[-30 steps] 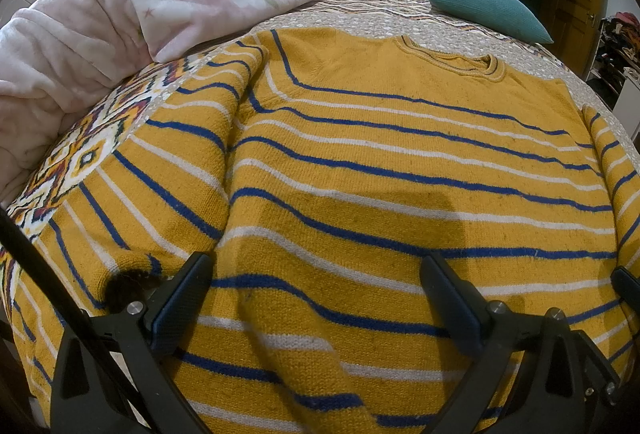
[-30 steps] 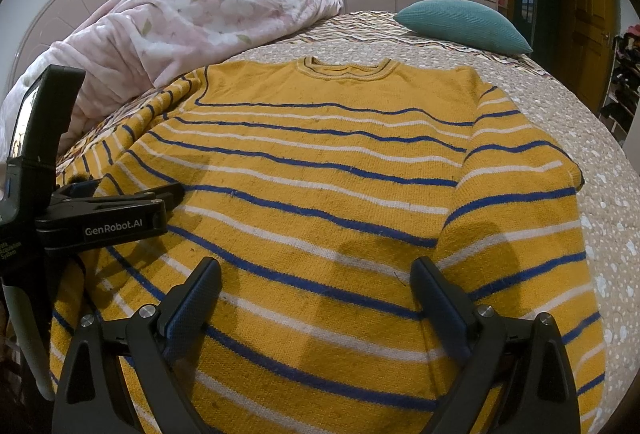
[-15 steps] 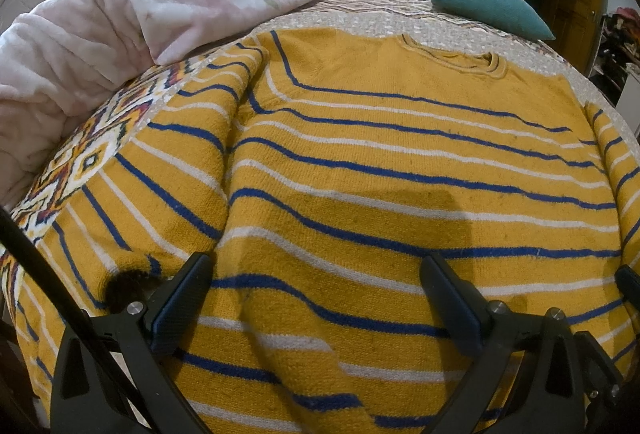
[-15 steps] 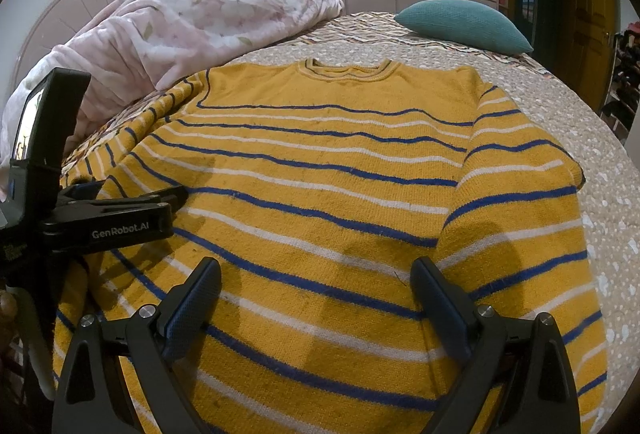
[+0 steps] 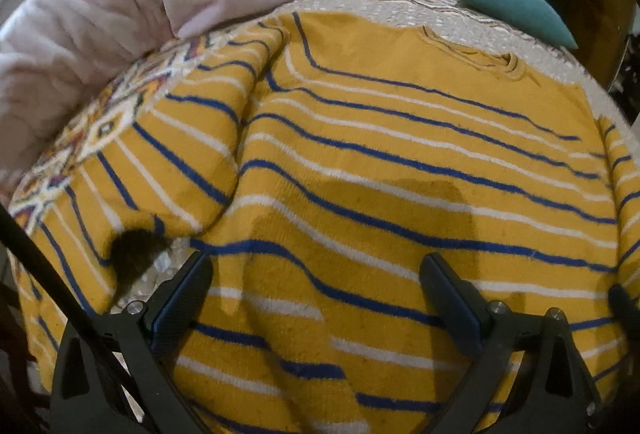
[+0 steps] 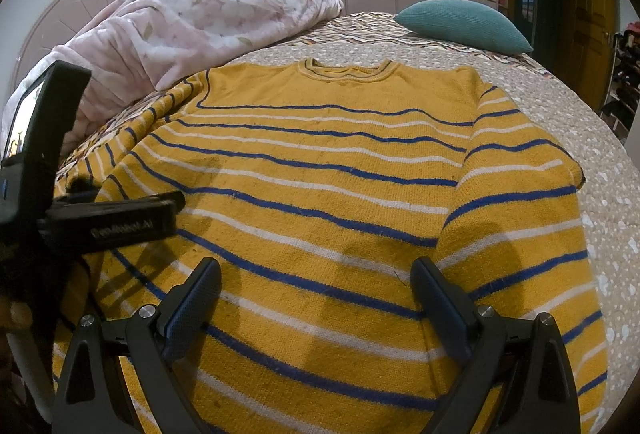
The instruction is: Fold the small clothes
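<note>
The bed (image 6: 568, 122), covered by a speckled and patterned spread, carries every item in view. One pink floral comforter (image 6: 192, 30) is bunched along the far left edge, and one teal pillow (image 6: 464, 22) lies at the far right near the wardrobe doors. One yellow sweater (image 6: 328, 194) with blue and white stripes lies face-up in the centre of the bed, neckline (image 6: 346, 68) pointing away from the cameras and hem toward them. The body panel is spread flat. The left sleeve (image 5: 172, 170) runs down beside the body with its cuff opening (image 5: 134, 248) exposed; the right sleeve (image 6: 532, 218) likewise lies along the body's right edge. Judged from this layout, no fold has been made: the garment is at the spread-out stage, and sleeve folds and body folds all remain. Count: one sweater, two sleeves, one comforter, one pillow, two claws. The left claw (image 5: 316, 298) hovers over the lower left part of the sweater, jaws spread wide, released and holding nothing. The right claw (image 6: 316, 298) hovers over the lower middle of the sweater, jaws equally spread, released and empty. In the right wrist view the left claw's body is visible at the left edge above the sweater's left side.
</note>
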`<act>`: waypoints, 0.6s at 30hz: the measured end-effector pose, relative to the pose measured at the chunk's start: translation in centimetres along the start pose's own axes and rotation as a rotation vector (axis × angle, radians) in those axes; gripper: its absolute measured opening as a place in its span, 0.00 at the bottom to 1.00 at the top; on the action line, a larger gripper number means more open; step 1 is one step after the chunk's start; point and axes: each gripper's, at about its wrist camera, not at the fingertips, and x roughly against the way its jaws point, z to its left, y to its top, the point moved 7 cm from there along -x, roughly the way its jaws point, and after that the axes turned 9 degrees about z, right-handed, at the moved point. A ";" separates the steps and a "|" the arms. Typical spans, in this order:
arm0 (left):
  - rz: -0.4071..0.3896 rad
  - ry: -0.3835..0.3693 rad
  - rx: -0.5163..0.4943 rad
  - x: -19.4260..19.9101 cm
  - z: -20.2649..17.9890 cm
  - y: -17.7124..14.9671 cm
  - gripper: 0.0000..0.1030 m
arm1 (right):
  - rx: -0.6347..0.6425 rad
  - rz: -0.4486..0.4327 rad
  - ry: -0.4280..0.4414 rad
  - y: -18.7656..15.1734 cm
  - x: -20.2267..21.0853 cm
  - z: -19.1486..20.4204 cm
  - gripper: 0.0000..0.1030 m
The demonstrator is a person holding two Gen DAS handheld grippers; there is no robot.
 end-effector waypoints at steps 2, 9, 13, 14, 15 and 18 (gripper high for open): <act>0.004 -0.024 -0.020 0.1 0.0 -0.3 1.00 | -0.001 0.000 0.001 -0.1 0.0 -0.1 0.95; 0.035 -0.057 -0.097 0.2 -0.4 -1.0 1.00 | 0.000 0.000 0.001 -0.1 0.0 -0.1 0.95; 0.008 -0.095 -0.104 3.0 0.0 -2.4 0.96 | -0.003 -0.001 0.014 0.0 0.0 -0.1 0.95; -0.014 -0.111 -0.105 4.1 0.6 -2.7 0.96 | -0.004 -0.001 0.018 0.0 0.0 -0.2 0.95; -0.041 -0.111 -0.101 5.4 1.6 -3.1 0.96 | -0.004 -0.001 0.019 0.0 0.0 -0.2 0.96; -0.143 -0.090 -0.051 9.2 7.0 -3.5 0.96 | -0.001 0.000 0.016 0.0 0.0 -0.1 0.96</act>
